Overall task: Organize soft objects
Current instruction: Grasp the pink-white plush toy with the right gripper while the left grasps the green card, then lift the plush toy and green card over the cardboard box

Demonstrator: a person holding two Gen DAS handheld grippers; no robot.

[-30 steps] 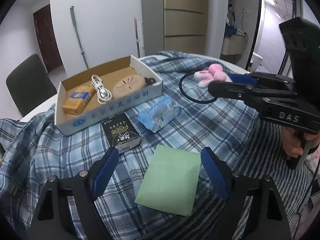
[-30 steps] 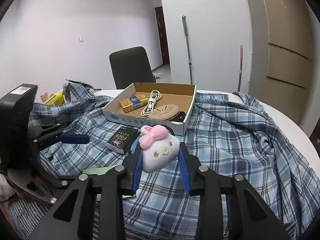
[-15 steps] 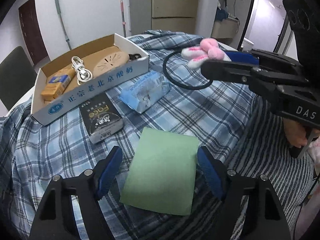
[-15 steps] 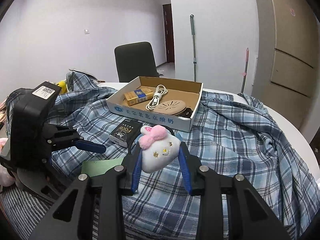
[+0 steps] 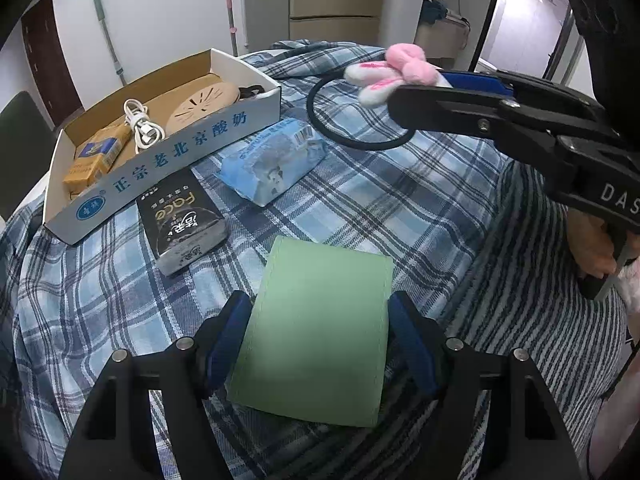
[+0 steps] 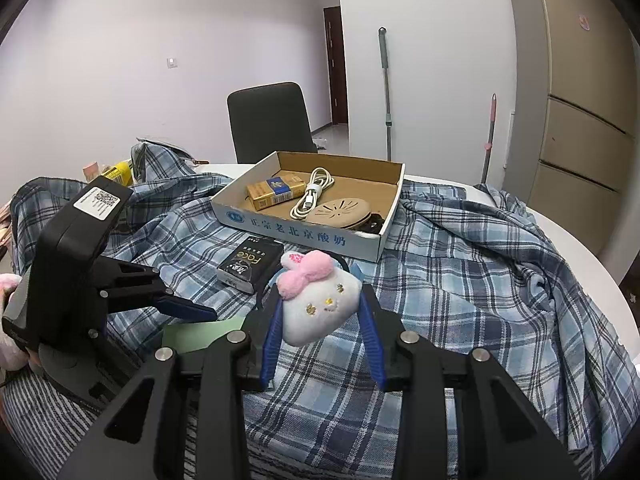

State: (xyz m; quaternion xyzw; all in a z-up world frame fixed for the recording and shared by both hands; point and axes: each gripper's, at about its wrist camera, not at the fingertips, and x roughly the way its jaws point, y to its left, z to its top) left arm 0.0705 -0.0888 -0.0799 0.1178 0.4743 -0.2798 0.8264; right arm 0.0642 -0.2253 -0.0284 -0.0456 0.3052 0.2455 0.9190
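A flat green cloth (image 5: 320, 320) lies on the plaid fabric, and in the right wrist view its corner (image 6: 200, 334) shows beside the left tool. My left gripper (image 5: 320, 340) points down over it. Its jaws are closing with the cloth between the blue pads (image 5: 228, 340), which stand at its side edges; the cloth lies flat. My right gripper (image 6: 322, 320) is shut on a white plush bunny head with a pink bow (image 6: 316, 300), held above the table. The same plush (image 5: 388, 72) shows in the left wrist view, with a black elastic loop (image 5: 360, 145) hanging from it.
A cardboard tray (image 5: 180, 148) at the back holds a yellow pack, a white cable and a tan disc. A black tissue pack (image 5: 184, 216) and a blue tissue pack (image 5: 272, 164) lie before it. Plaid shirt fabric (image 5: 400, 208) covers the round table; striped cloth (image 5: 520, 280) lies right. A chair (image 6: 268, 120) stands behind.
My left gripper has tipped down and sunk toward the green cloth, and its jaws have narrowed around it. The right gripper has kept still with the plush.
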